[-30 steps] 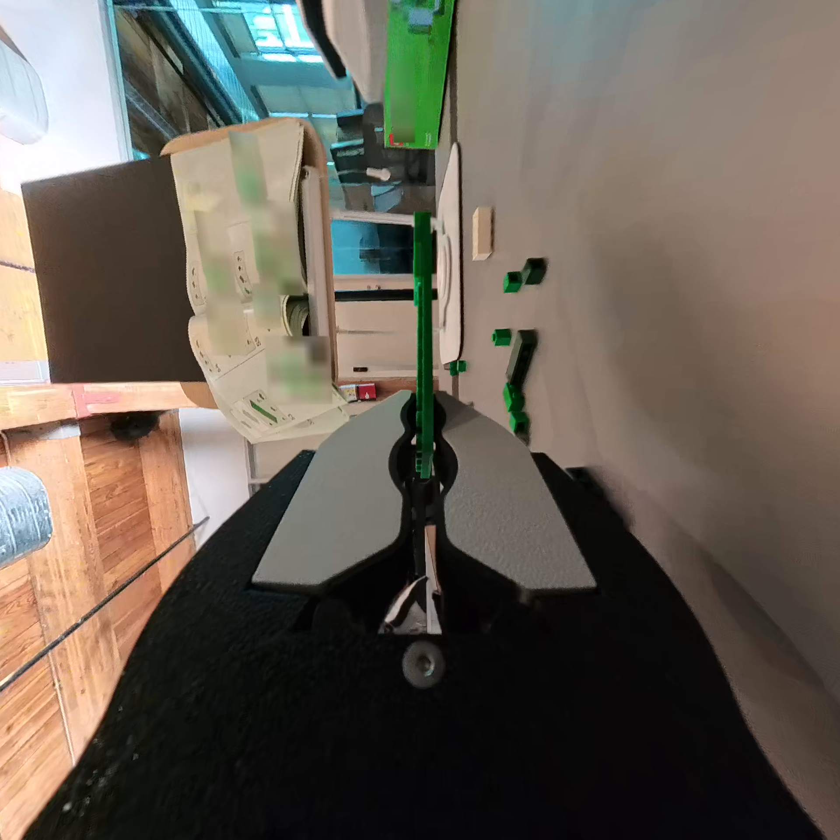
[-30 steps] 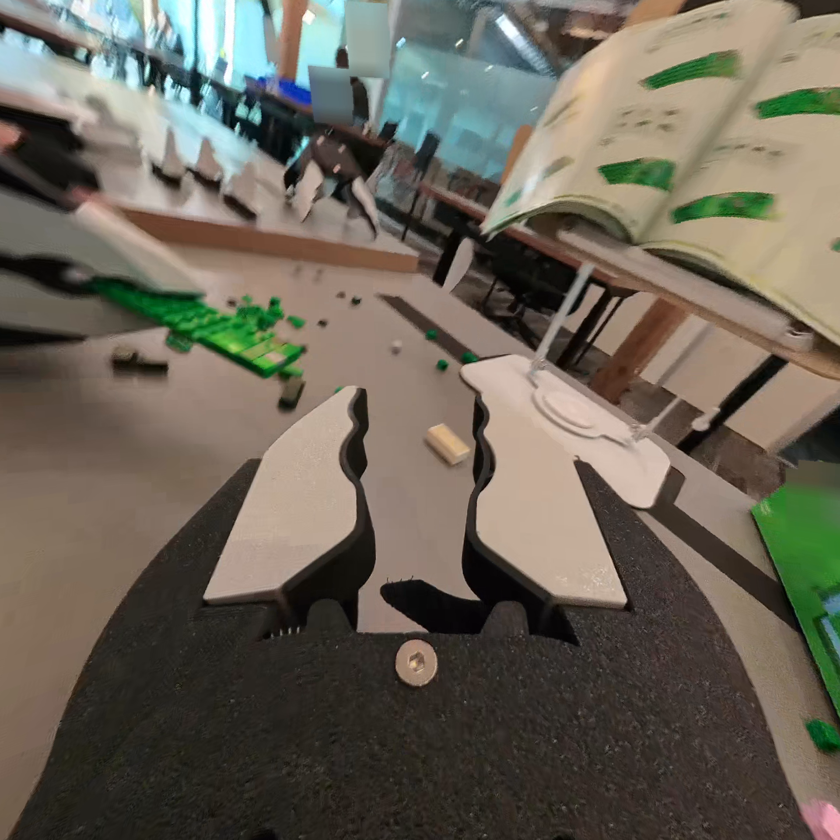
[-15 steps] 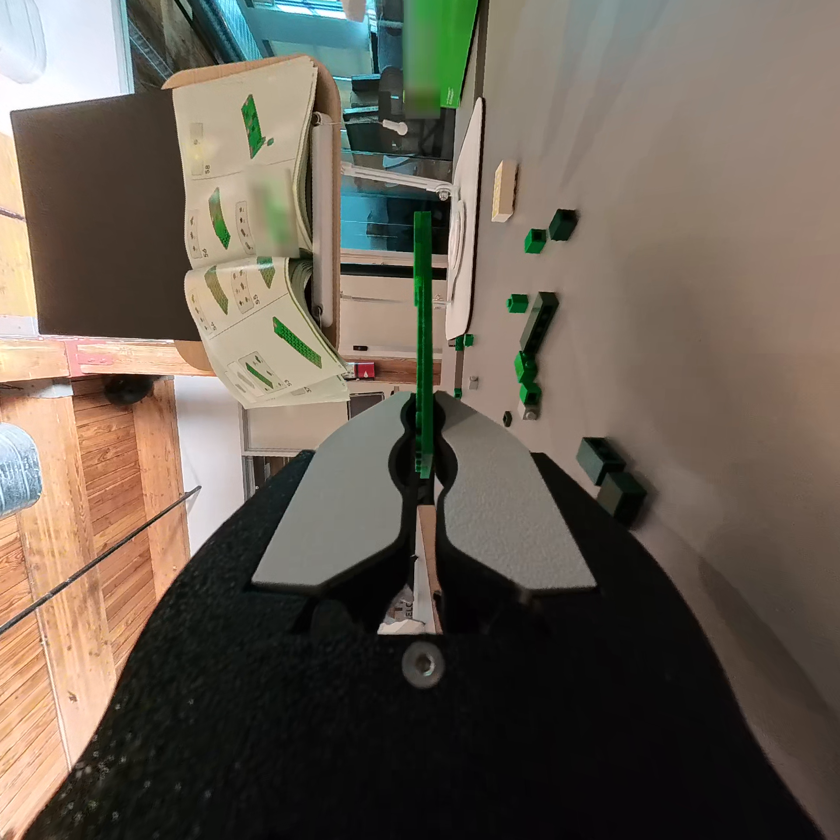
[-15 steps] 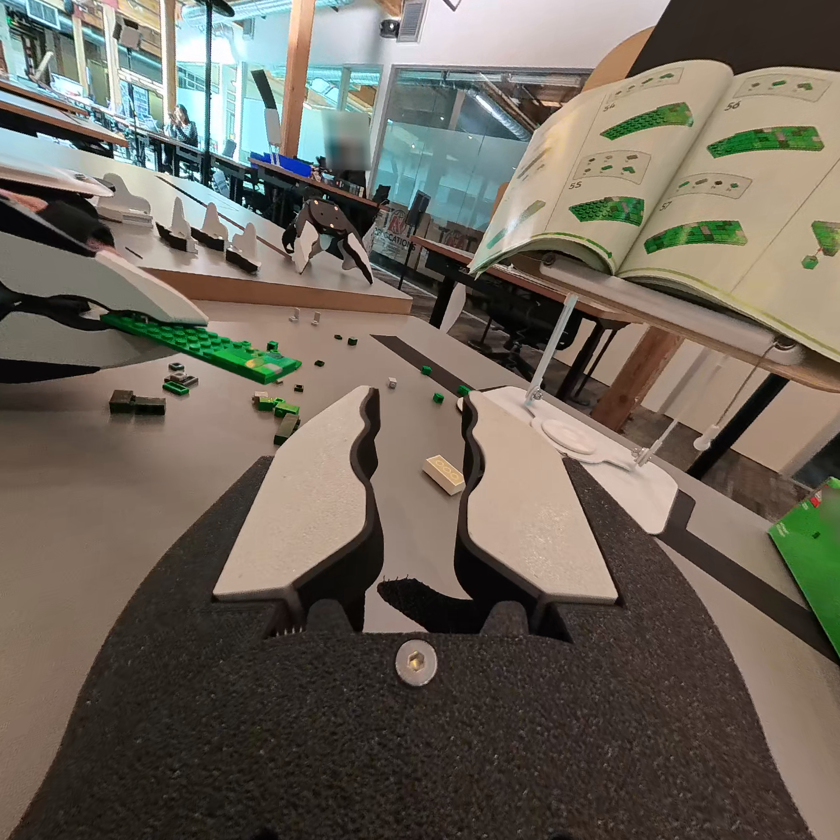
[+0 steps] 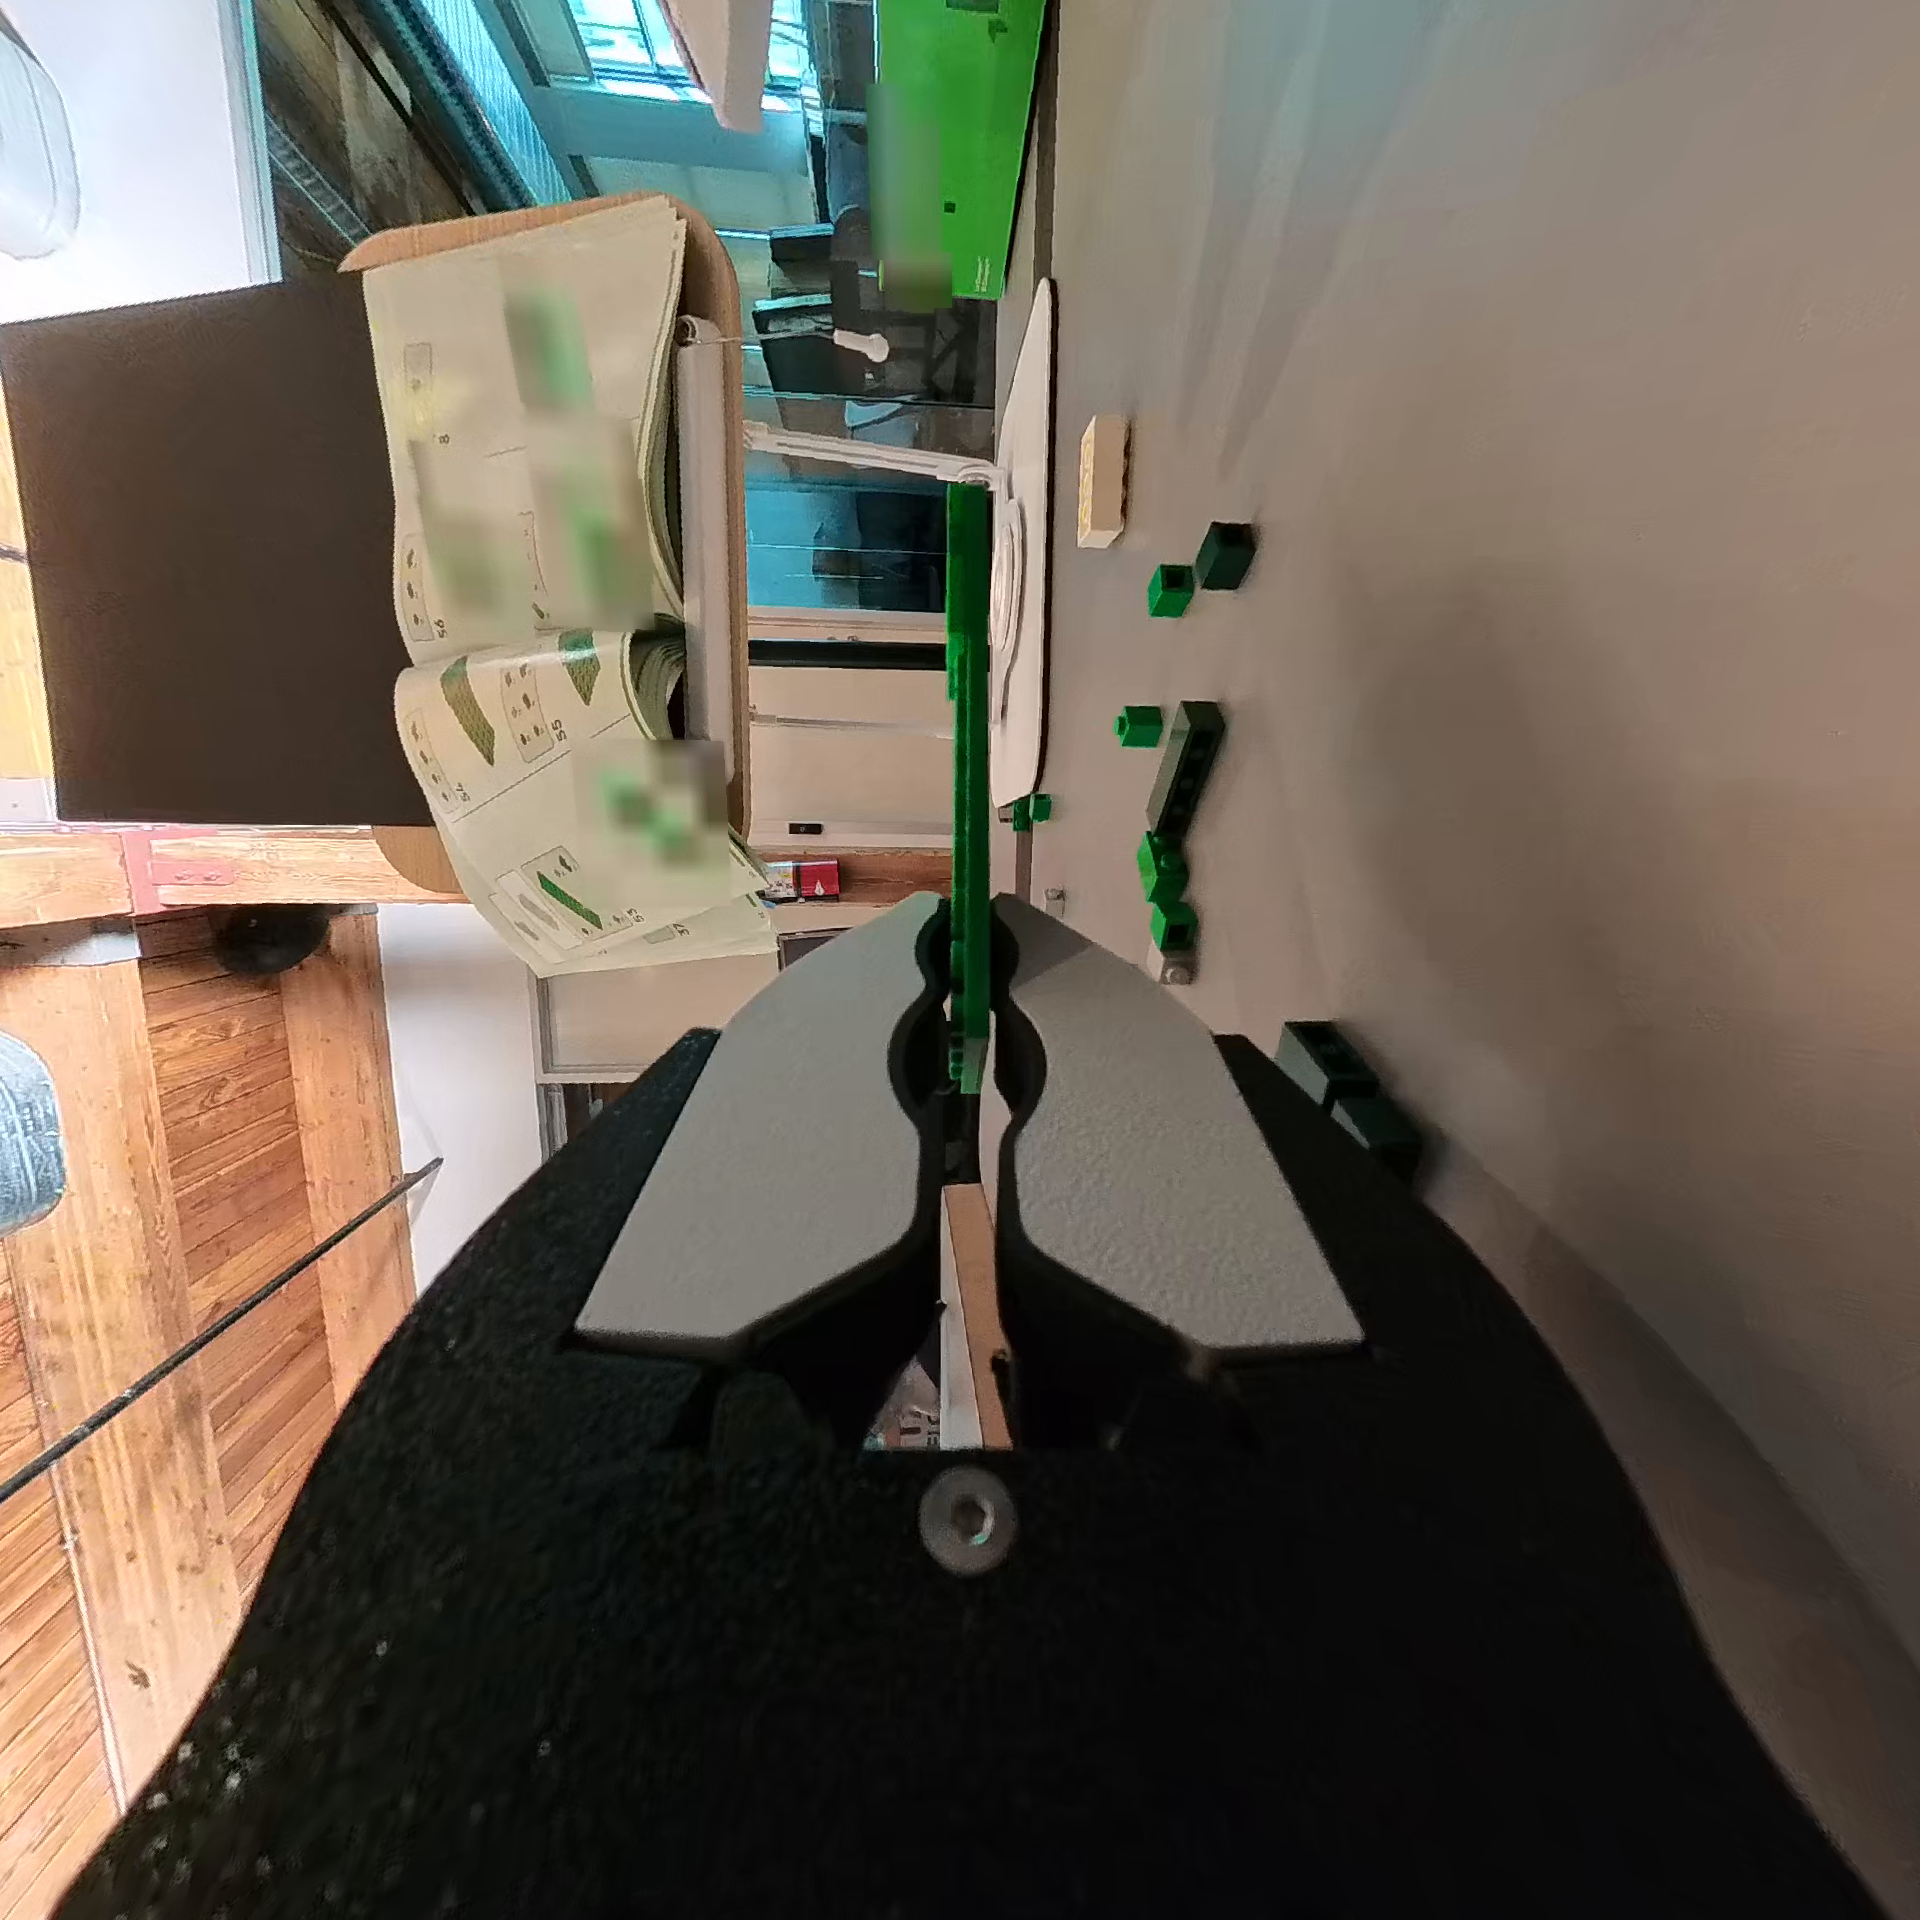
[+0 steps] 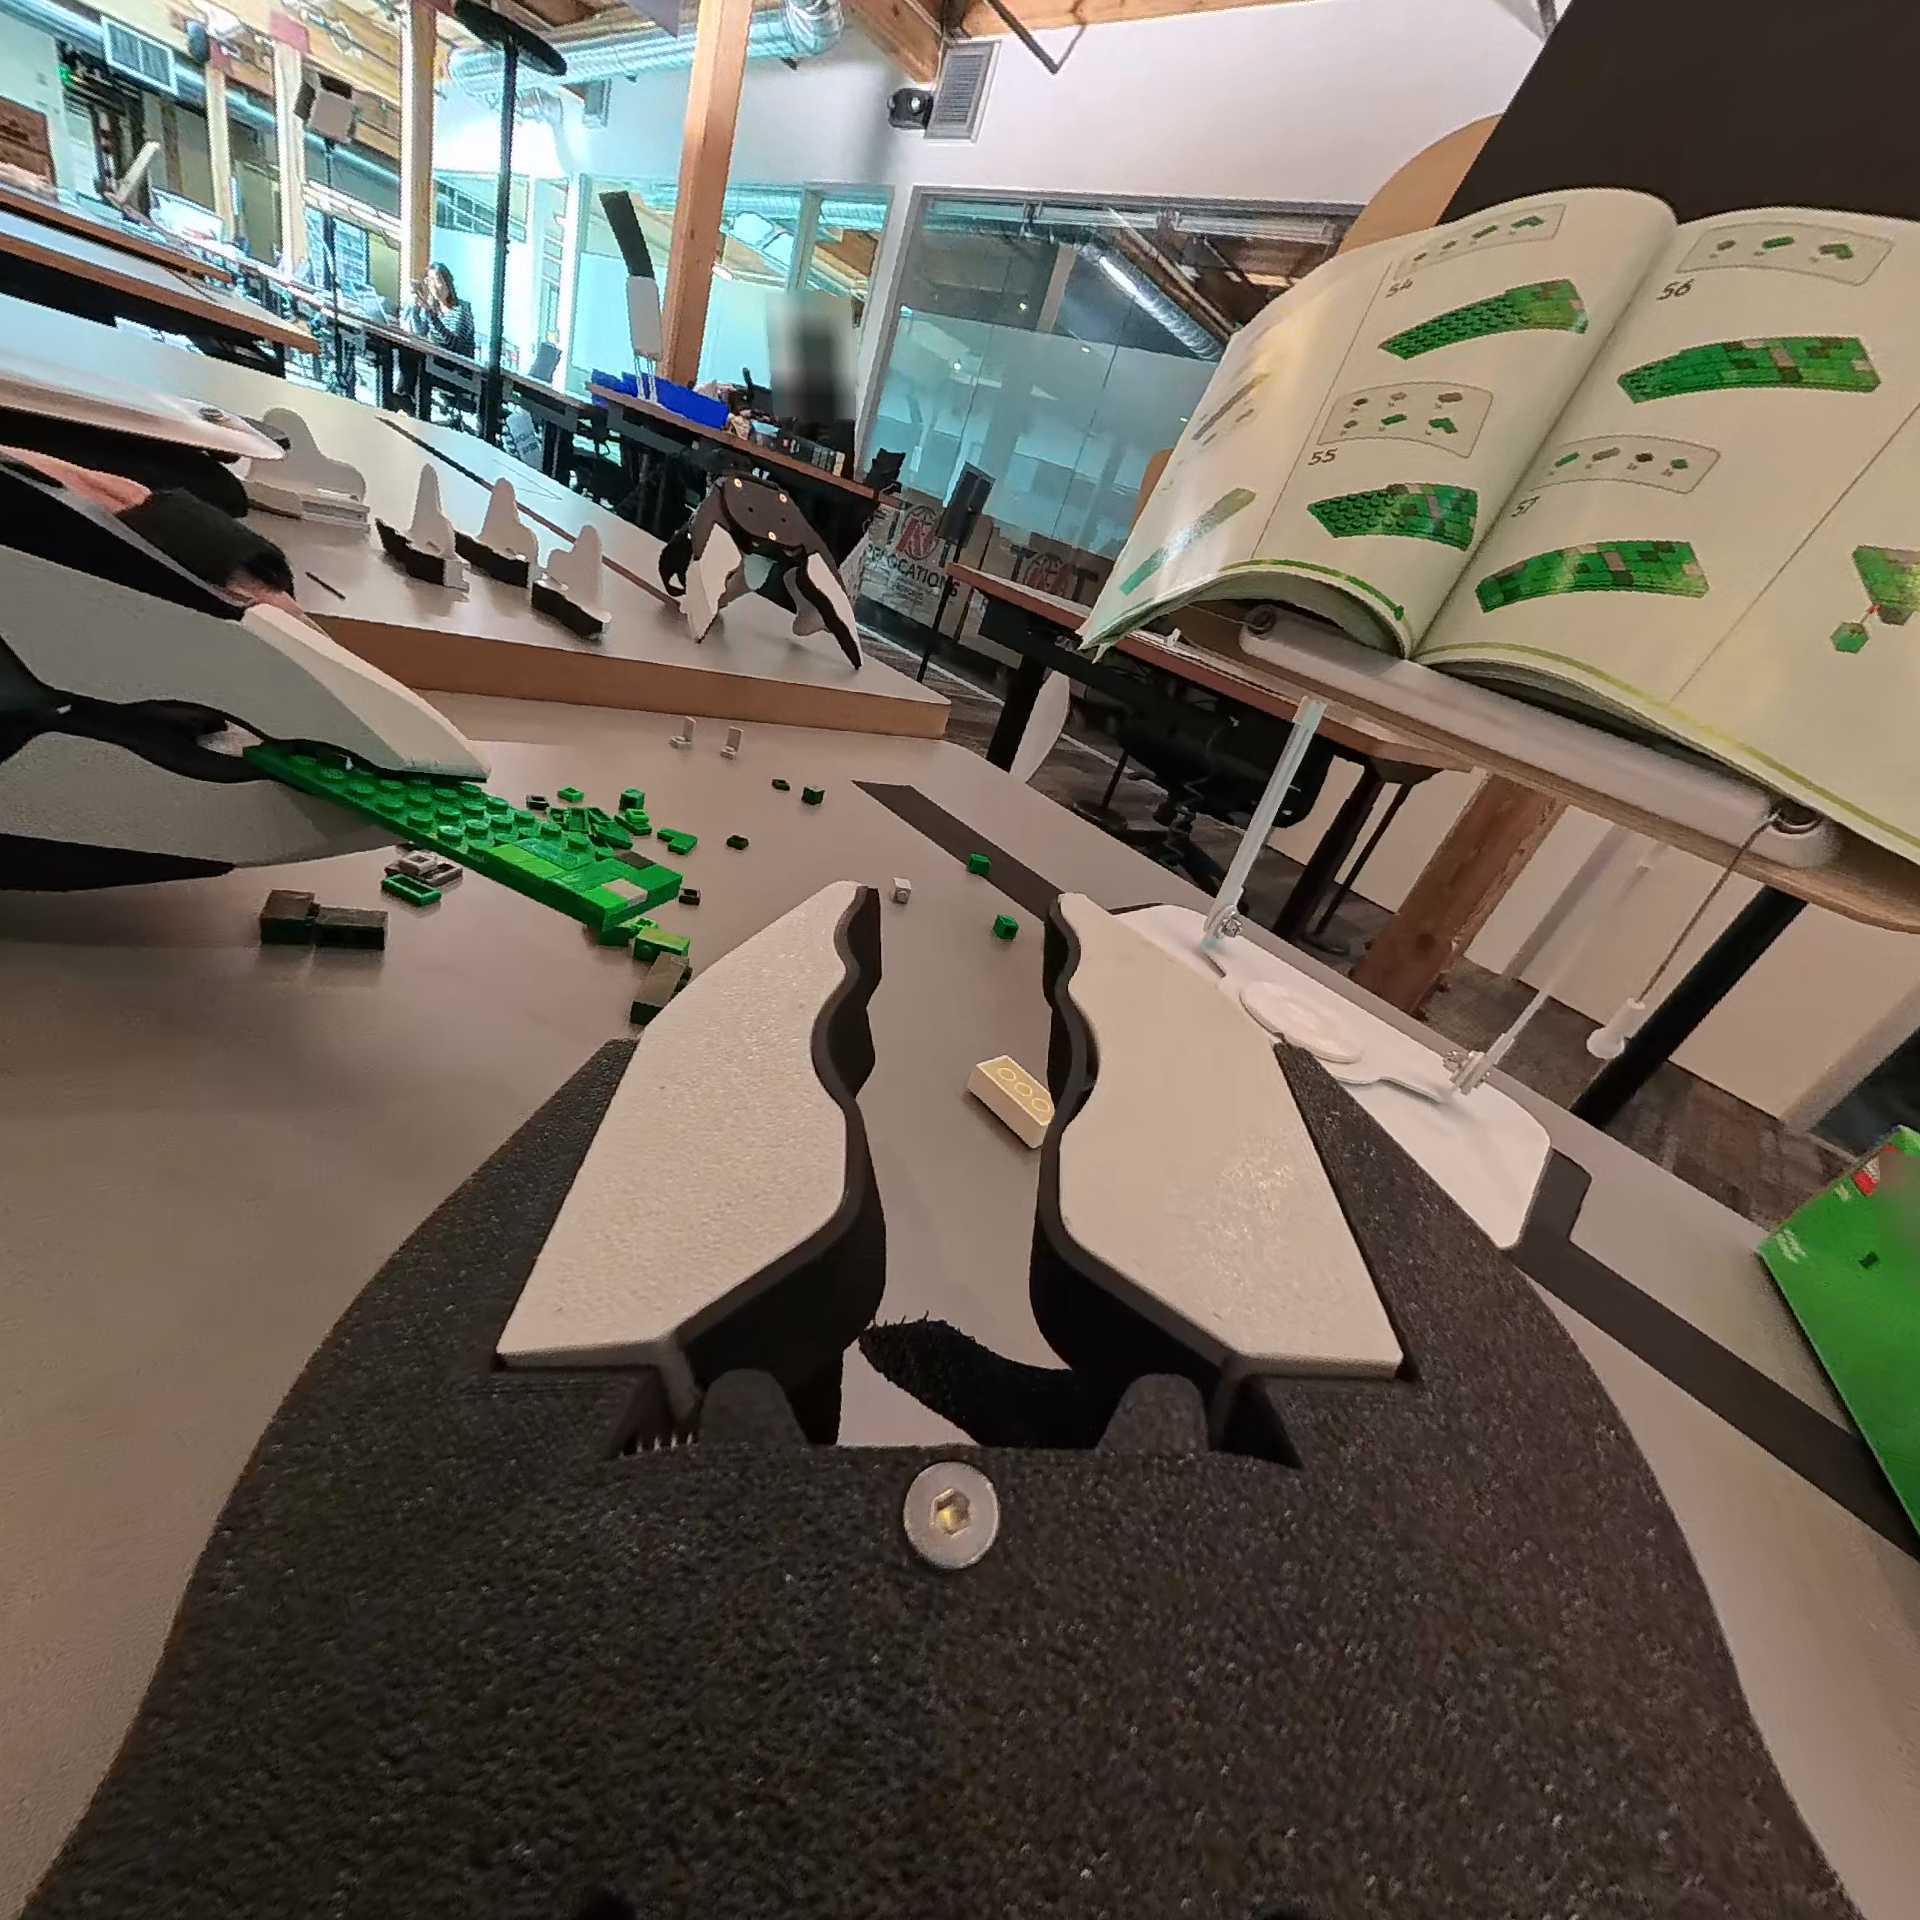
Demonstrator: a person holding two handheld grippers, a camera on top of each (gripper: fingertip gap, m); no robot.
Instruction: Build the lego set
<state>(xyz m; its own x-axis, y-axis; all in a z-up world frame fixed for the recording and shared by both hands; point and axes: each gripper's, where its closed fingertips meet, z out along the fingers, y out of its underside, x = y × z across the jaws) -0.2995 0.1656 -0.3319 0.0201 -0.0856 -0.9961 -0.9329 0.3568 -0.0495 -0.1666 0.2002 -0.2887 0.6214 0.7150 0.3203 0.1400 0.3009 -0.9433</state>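
Note:
My left gripper (image 5: 968, 920) is shut on a long green Lego plate (image 5: 968, 727), seen edge-on and sticking out ahead of the fingers above the grey table (image 5: 1558, 727). The right wrist view shows the same plate (image 6: 468, 831), partly tiled with green and grey pieces, held level just above the table by the left gripper (image 6: 343, 727). My right gripper (image 6: 961, 904) is open and empty, low over the table. A cream brick (image 6: 1013, 1098) lies on the table between its fingers, close to the right one. It also shows in the left wrist view (image 5: 1103, 483).
Loose green and dark green bricks (image 6: 322, 923) lie scattered under and beyond the plate, and others show in the left wrist view (image 5: 1184, 769). An open instruction booklet (image 6: 1558, 468) rests on a stand with a white base (image 6: 1455, 1143). A green box (image 6: 1860, 1299) lies at the right.
The left gripper keeps its hold on the plate and has shifted a little over the table. The right gripper's fingers have narrowed slightly around the cream brick and the view has steadied.

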